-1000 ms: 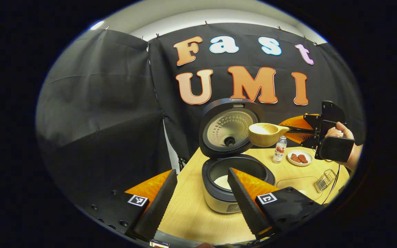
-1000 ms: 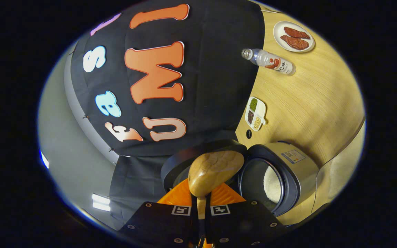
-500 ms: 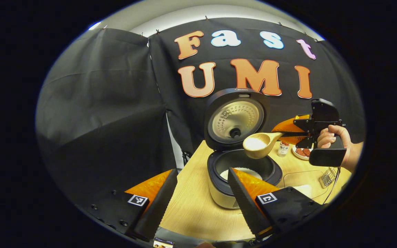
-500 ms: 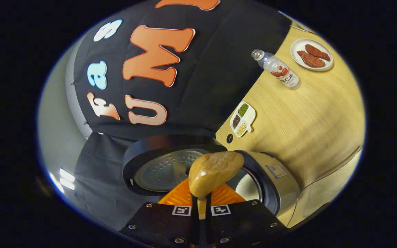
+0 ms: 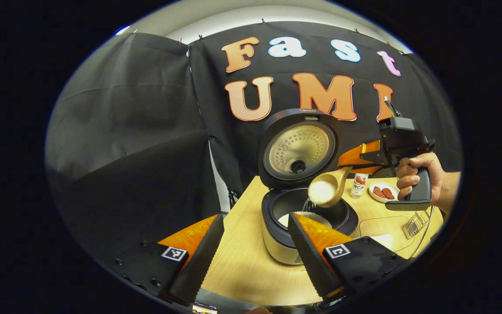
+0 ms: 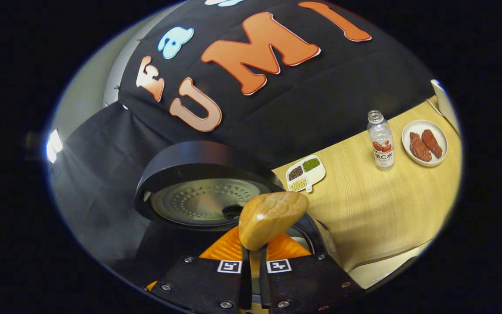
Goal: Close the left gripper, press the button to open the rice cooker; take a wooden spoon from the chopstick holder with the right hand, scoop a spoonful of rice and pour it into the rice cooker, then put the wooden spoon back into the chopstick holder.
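Cooker (image 5: 305, 226) sits on the bench (image 5: 242, 266) w/ lid (image 5: 299, 148) up — inner plate facing the left gripper view. Rice (image 5: 305, 216) lies in the pot. Right gripper (image 5: 355, 163), held by a hand (image 5: 418, 176), is clamped on the spoon (image 5: 326, 188) handle; the bowl is tipped over the pot's opening, heaped w/ white grains, and a thin stream falls from its lip into the pot.

In the right gripper view the gripper (image 6: 254, 257) has both fingers pressed on the handle, spoon (image 6: 270, 218) back towards the camera, lid (image 6: 203, 192) just behind it.

Left gripper (image 5: 251, 253) hangs near the cooker's front, fingers apart, holding nothing.

Farther back on the bench (image 6: 377, 209): bottle (image 6: 381, 141), plate (image 6: 425, 144) w/ two reddish pieces, divided dish (image 6: 305, 173) of grains. A wire holder (image 5: 414, 224) stands at the bench's right edge — below the hand.
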`<state>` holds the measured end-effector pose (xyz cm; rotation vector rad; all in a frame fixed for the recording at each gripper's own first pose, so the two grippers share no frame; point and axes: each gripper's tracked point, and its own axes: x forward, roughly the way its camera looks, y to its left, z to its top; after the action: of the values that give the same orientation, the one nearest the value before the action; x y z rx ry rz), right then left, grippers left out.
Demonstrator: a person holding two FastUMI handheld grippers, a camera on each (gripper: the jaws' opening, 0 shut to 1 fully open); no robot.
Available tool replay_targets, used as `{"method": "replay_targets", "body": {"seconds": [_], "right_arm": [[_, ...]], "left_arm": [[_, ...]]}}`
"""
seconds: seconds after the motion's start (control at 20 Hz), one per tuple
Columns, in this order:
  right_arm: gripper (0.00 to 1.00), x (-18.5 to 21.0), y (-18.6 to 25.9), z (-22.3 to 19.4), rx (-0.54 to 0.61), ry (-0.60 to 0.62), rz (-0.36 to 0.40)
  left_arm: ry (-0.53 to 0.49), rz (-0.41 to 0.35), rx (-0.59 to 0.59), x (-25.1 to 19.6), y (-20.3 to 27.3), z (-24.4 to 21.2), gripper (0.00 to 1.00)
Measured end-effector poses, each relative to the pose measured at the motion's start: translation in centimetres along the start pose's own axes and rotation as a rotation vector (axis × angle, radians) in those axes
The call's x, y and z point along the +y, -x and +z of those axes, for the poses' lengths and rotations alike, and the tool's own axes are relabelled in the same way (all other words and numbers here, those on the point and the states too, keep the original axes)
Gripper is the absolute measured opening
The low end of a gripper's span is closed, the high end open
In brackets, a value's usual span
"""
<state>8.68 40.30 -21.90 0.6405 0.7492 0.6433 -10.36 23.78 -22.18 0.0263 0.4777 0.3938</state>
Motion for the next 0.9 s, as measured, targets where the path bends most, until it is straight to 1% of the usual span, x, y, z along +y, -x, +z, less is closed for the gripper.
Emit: {"method": "replay_targets", "body": {"seconds": [0.5, 0.9], "right_arm": [[0.07, 2.5, 0.3, 0.4, -0.041, 0.218, -0.01], [0.06, 4.6, 0.6, 0.1, -0.063, 0.375, 0.015]], "left_arm": [[0.007, -0.012, 0.0, -0.5, 0.4, -0.3, 0.99], [0.002, 0.0, 0.017, 0.2, 0.6, -0.9, 0.99]]}}
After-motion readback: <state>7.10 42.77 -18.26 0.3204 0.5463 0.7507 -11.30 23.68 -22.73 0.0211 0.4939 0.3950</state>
